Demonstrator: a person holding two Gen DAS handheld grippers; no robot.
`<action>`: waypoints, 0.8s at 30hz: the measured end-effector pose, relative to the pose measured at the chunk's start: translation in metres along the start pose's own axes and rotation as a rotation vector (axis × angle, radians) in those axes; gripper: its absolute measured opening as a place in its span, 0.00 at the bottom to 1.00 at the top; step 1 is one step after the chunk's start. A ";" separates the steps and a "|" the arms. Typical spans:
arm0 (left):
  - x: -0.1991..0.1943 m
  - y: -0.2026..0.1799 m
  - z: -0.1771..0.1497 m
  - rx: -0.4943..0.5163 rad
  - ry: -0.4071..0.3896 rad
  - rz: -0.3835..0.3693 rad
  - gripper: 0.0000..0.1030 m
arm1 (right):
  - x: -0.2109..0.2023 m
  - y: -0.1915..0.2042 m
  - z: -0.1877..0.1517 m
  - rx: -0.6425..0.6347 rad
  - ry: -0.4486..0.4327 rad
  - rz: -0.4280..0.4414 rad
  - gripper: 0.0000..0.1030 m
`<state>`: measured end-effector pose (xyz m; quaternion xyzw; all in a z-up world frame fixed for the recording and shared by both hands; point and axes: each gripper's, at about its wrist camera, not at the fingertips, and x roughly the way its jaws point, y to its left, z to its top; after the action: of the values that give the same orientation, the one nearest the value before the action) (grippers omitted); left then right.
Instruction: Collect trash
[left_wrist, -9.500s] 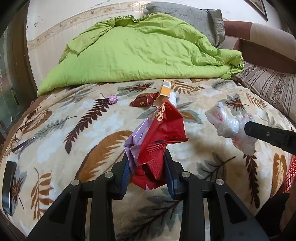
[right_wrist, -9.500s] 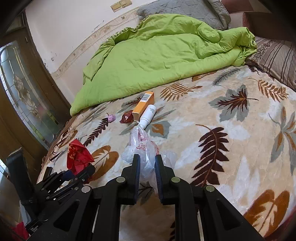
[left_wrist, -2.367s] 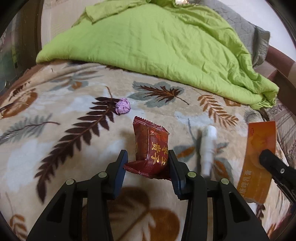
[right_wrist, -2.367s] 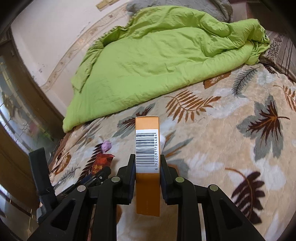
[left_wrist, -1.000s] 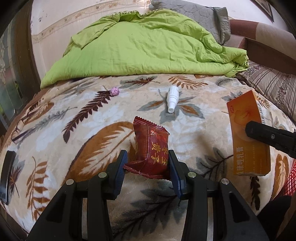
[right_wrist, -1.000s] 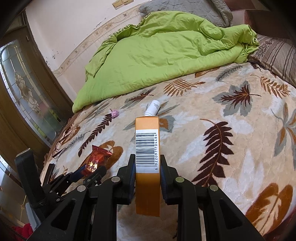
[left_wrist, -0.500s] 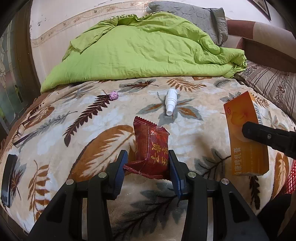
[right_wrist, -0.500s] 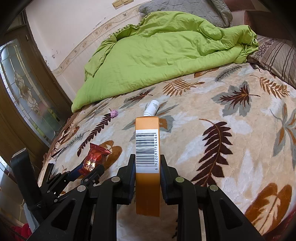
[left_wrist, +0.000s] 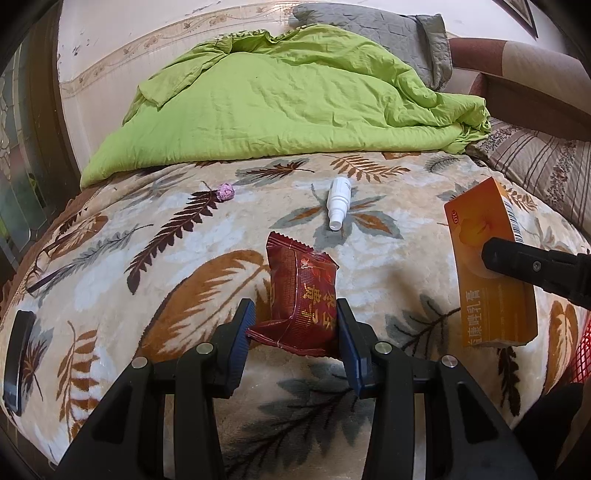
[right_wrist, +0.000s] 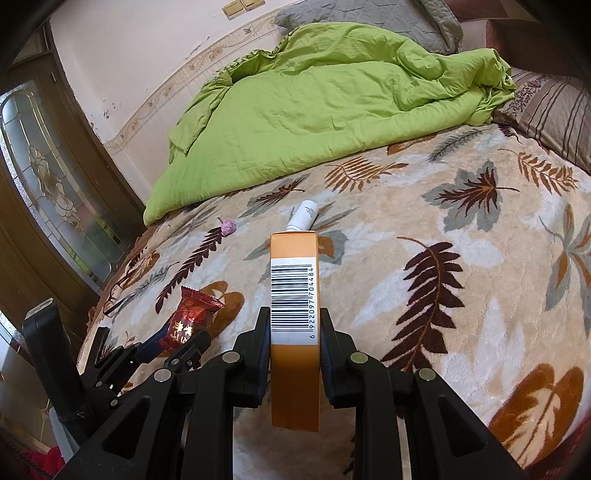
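My left tool (left_wrist: 295, 325) holds the crinkly dark-red snack wrapper (left_wrist: 301, 295) and my right tool (right_wrist: 293, 332) holds the long orange cardboard box (right_wrist: 294, 291) — I should keep both squeezed tight and carry them slowly to the red mesh bin (left_wrist: 581, 354).

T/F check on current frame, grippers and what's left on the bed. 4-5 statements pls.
1. The left gripper is shut on the red snack wrapper. True.
2. The right gripper is open and holds nothing. False: it is shut on the orange box.
3. The white bottle stands upright on the blanket. False: it lies on its side.
4. A purple crumpled ball lies on the blanket. True.
5. The green duvet covers the white bottle. False: the bottle lies clear of it.
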<state>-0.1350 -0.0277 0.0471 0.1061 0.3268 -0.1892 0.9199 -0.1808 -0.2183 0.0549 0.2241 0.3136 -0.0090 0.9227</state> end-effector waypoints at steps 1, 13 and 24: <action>0.000 0.000 0.000 0.000 0.000 0.000 0.41 | 0.000 0.000 0.000 -0.001 0.000 0.000 0.24; -0.001 -0.002 -0.001 0.004 -0.002 -0.001 0.41 | 0.000 -0.001 0.000 -0.002 0.000 0.001 0.24; -0.002 0.016 0.006 -0.127 0.015 -0.143 0.41 | -0.001 -0.001 0.000 -0.001 -0.003 -0.002 0.24</action>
<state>-0.1267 -0.0142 0.0542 0.0256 0.3518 -0.2324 0.9064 -0.1817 -0.2191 0.0554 0.2232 0.3125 -0.0102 0.9233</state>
